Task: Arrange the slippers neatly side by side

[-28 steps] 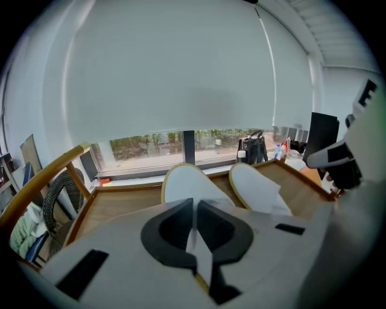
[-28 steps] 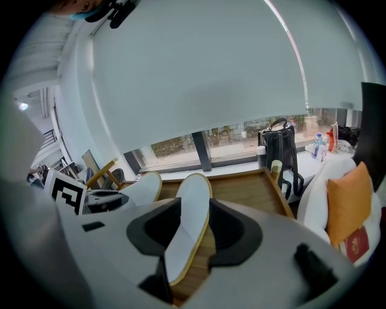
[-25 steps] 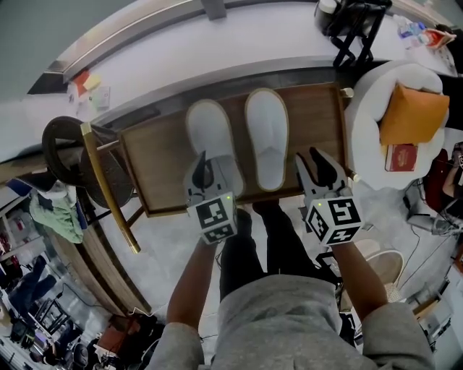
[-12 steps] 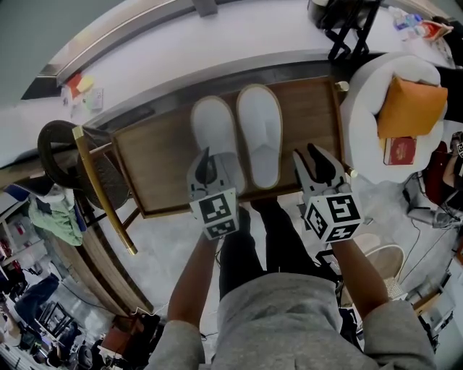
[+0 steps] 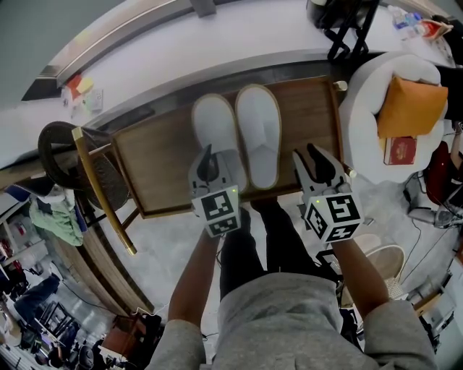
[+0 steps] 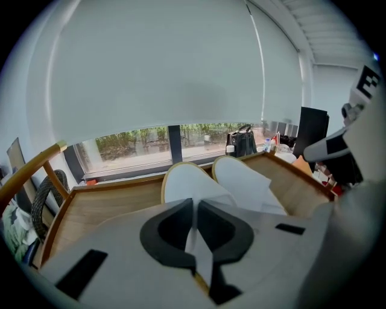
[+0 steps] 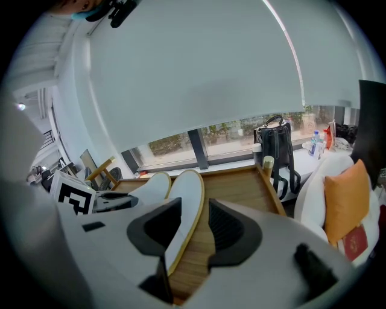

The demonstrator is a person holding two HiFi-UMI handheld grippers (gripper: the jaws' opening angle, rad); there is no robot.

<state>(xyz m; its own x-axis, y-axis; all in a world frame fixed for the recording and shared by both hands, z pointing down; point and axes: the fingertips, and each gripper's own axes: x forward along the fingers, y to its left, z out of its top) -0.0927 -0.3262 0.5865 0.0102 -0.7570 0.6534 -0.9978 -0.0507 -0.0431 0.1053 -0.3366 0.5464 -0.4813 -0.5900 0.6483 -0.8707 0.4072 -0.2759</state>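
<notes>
Nearest in the head view are the person's legs (image 5: 268, 238), in dark trousers, with a gripper on each side. The left gripper (image 5: 208, 155) reaches over the near edge of the wooden table (image 5: 163, 155). Its jaws are pinched together on the heel end of the left slipper (image 5: 213, 130). The left gripper view confirms this: the left gripper (image 6: 194, 208) shows only a thin strip of white fabric between its closed jaws. The right gripper (image 5: 307, 155) hovers at the table's near edge, beside the right slipper (image 5: 259, 137) and not touching it. Its jaws stand apart and hold nothing.

Both white slippers lie toes away from the person in the middle of the table, long sides touching or nearly so. The left slipper sits a little nearer the person.

A curved-frame chair (image 5: 101, 181) stands to the left of the table. To its right is a white armchair (image 5: 365, 108) with an orange cushion (image 5: 412, 112) and a red booklet (image 5: 400, 155). Beyond the far rim a black bag (image 5: 347, 22) stands on the sill.

The left gripper's own body hides the slipper heels in its view, leaving only the toes of the left slipper (image 6: 184, 181) and the right slipper (image 6: 244, 181) showing. That view alone shows greenery through the window. In the right gripper view, the right gripper (image 7: 194, 217) frames the right slipper's (image 7: 184, 205) tan-edged side between its jaws. The bag (image 7: 274, 154) and some bottles (image 7: 313, 143) show more clearly there.
</notes>
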